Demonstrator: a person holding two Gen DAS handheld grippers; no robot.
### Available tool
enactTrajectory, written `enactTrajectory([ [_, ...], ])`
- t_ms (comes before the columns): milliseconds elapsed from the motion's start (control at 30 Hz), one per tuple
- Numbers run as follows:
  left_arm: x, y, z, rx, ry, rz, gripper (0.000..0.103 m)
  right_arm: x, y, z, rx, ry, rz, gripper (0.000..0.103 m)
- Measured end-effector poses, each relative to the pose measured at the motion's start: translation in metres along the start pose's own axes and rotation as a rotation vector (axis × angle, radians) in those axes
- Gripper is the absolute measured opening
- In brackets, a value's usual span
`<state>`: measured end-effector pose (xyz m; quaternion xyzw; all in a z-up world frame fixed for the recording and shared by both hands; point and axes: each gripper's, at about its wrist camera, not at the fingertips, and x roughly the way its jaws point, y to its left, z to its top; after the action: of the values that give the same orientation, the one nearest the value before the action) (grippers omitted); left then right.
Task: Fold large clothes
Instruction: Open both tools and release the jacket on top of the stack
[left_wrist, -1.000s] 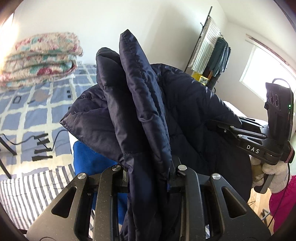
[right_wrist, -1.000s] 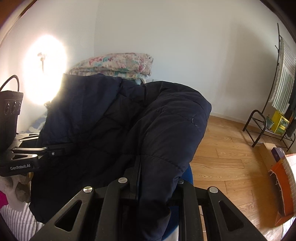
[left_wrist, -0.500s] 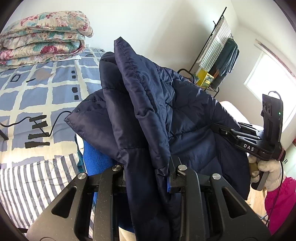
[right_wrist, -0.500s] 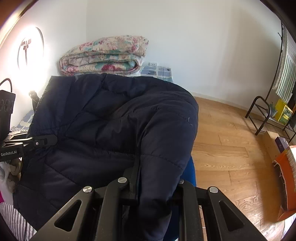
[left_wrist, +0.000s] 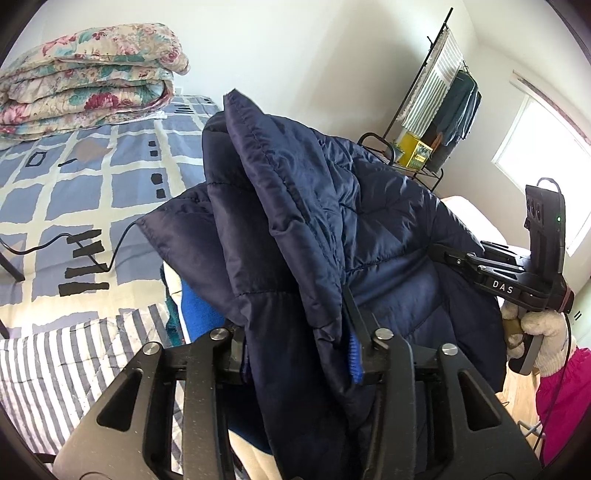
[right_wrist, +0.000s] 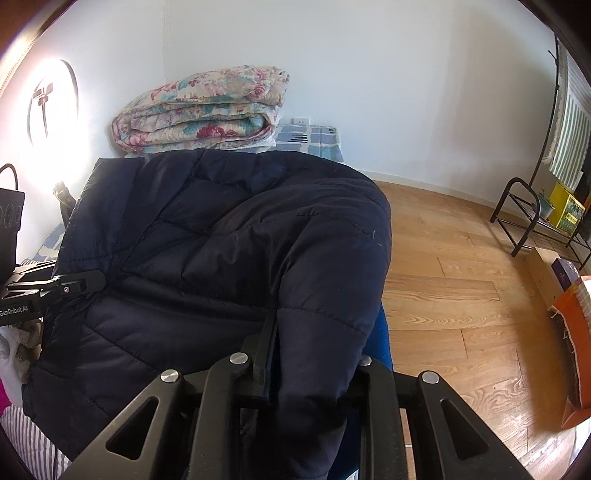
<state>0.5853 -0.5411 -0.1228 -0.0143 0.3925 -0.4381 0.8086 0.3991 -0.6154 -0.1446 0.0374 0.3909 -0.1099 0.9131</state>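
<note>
A large navy quilted jacket (left_wrist: 314, 206) hangs in the air between both grippers, above the bed. My left gripper (left_wrist: 295, 343) is shut on a thick bunch of its fabric, which fills the view. My right gripper (right_wrist: 306, 347) is shut on another edge of the jacket (right_wrist: 229, 251). The right gripper shows in the left wrist view (left_wrist: 439, 253), clamped on the jacket's far side. The left gripper shows in the right wrist view (right_wrist: 92, 282), gripping the jacket's left side. A blue garment (left_wrist: 201, 317) lies underneath.
The bed carries a blue checked cover (left_wrist: 85, 177), a striped sheet (left_wrist: 48, 373), a black cable (left_wrist: 118, 251) and a folded floral quilt (left_wrist: 88, 74). A clothes rack (left_wrist: 439, 110) stands by the window. Wooden floor (right_wrist: 458, 266) and an orange bag (right_wrist: 572, 350) lie to the right.
Both grippers have tilted downward with the jacket, bringing the bed and the quilt further into view. Both grips on the jacket are unchanged.
</note>
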Motion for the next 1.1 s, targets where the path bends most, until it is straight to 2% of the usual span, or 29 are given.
enactTrajectory([
  [167,-0.007,0.008,-0.003,-0.011,-0.018,0.014,0.055,-0.002,-0.003,-0.002,0.017,0.000,-0.027,0.026],
  [333,-0.017,0.020,-0.004,-0.035,-0.020,0.031,0.057,-0.006,-0.009,-0.008,0.061,0.007,-0.082,0.042],
  [400,-0.023,0.020,-0.006,-0.022,-0.024,0.060,0.060,-0.009,-0.010,-0.009,0.071,0.008,-0.101,0.044],
  [567,-0.038,0.023,-0.013,-0.036,-0.034,0.079,0.061,-0.024,-0.007,-0.012,0.091,-0.001,-0.139,0.053],
  [867,-0.084,0.005,-0.037,0.002,-0.058,0.100,0.061,-0.076,0.006,-0.029,0.120,-0.065,-0.162,0.060],
  [1100,-0.156,-0.027,-0.052,0.036,-0.106,0.104,0.061,-0.142,0.034,-0.044,0.111,-0.125,-0.148,0.061],
])
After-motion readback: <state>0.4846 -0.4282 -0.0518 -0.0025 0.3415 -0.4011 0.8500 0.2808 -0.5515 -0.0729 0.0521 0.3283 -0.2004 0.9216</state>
